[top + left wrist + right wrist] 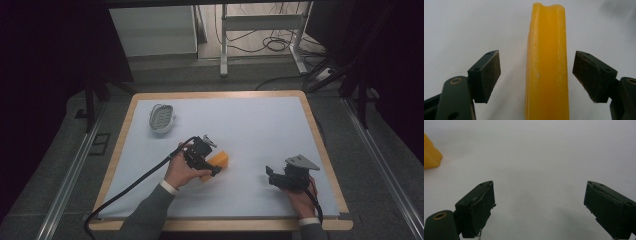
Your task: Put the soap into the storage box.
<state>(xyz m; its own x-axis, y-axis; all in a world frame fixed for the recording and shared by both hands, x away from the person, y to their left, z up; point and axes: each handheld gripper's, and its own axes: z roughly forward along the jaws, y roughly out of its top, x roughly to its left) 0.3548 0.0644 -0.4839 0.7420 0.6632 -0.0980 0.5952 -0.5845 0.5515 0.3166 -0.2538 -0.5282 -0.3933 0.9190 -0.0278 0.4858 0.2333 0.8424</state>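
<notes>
Left gripper straddles a yellow bar, jaws wide apart (not touching it); right gripper gapes over bare white table.

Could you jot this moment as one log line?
left claw: open, straddling yellow bar | right claw: open, over white mat | soap dish: far left

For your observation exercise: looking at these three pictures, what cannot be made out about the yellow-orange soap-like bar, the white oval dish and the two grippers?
- Yellow-orange soap-like bar: near end cut off by the bottom edge in the left gripper view; in the high view the left gripper and hand cover part.
- White oval ribbed dish: too small in the high view to tell its material.
- Right gripper: jaws too small in the high view.
</notes>
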